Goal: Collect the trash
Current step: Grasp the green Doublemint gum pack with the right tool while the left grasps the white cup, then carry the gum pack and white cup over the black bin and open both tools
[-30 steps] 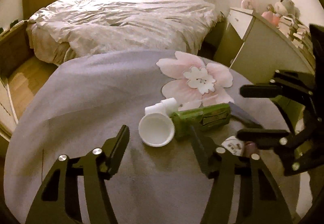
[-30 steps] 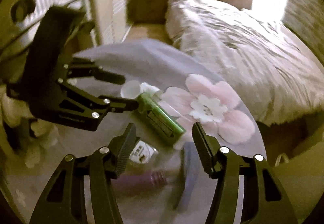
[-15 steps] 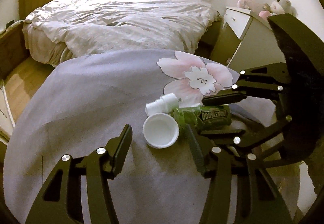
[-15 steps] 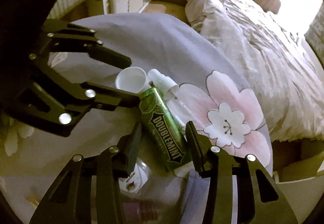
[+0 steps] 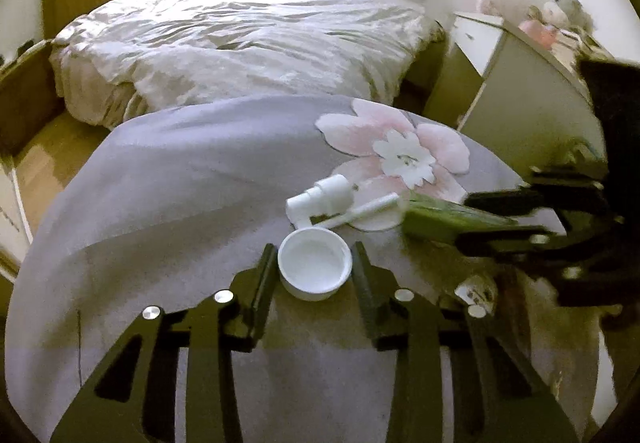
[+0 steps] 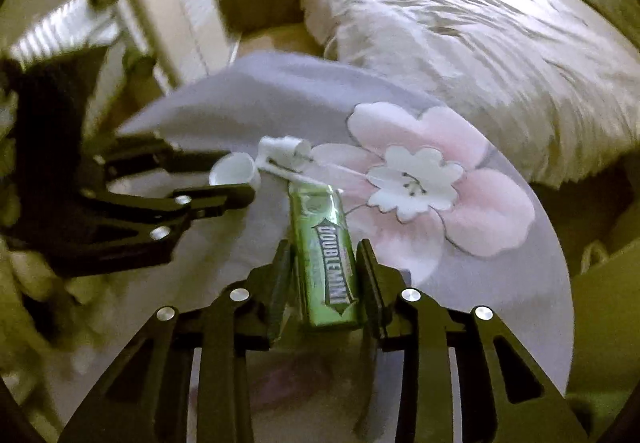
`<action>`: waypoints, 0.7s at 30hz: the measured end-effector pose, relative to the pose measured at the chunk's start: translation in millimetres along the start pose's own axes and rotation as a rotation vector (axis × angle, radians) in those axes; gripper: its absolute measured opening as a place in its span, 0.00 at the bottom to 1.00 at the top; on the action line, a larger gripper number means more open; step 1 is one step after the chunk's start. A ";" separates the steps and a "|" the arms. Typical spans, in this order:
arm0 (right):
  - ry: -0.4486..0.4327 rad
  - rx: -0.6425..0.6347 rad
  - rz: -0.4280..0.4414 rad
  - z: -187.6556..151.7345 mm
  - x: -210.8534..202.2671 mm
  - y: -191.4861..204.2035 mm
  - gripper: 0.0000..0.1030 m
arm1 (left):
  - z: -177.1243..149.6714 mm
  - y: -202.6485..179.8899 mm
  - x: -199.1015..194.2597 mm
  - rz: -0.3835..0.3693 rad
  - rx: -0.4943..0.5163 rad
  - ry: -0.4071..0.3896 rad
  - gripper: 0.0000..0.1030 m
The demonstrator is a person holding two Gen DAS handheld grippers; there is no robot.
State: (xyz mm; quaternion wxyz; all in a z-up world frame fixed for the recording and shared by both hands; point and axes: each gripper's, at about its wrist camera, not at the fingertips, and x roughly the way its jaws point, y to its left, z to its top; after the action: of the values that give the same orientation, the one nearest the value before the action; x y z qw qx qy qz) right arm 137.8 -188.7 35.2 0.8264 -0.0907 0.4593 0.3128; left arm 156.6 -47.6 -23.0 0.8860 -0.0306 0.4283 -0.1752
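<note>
The white cup [image 5: 315,262] sits low in the centre of the left view, on the grey rug [image 5: 180,179], with your left tongs [image 5: 314,270] closed in from both sides until the pads meet its rim. In the right view the green gum pack [image 6: 326,255] lies between your right tongs [image 6: 325,271], which have also been closing; they seem clamped on it, though blur hides the contact. Squeeze gently, lift both straight up, and steer clear of the white spray pump [image 5: 322,199] just behind.
</note>
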 end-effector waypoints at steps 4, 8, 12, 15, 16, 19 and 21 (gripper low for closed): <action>-0.081 0.108 0.071 -10.4 -26.7 -7.6 0.32 | -2.2 -7.2 -7.7 0.002 -0.012 -0.022 0.36; -0.127 0.179 0.112 -23.7 -44.5 -12.8 0.32 | -1.2 -22.1 -19.8 -0.008 -0.001 -0.055 0.36; -0.187 0.265 0.164 -38.7 -62.9 -21.2 0.32 | 1.3 -39.8 -36.0 -0.038 0.009 -0.087 0.35; -0.260 0.337 0.196 -55.5 -85.1 -28.7 0.32 | 3.3 -62.9 -48.1 -0.066 0.043 -0.110 0.36; -0.285 0.359 0.202 -61.9 -93.7 -30.9 0.32 | 3.3 -72.4 -51.8 -0.076 0.054 -0.116 0.36; -0.349 0.410 0.198 -82.4 -118.8 -38.8 0.32 | 6.2 -104.7 -60.0 -0.114 0.103 -0.133 0.36; -0.389 0.445 0.194 -97.6 -136.0 -46.6 0.32 | 8.7 -130.8 -63.6 -0.147 0.140 -0.143 0.36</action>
State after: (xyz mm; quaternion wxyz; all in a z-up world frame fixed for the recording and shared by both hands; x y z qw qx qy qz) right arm 45.2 -327.1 85.0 0.8647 0.1982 0.3563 0.2933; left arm 89.8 -149.6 56.8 0.8990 -0.0123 0.3473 -0.2664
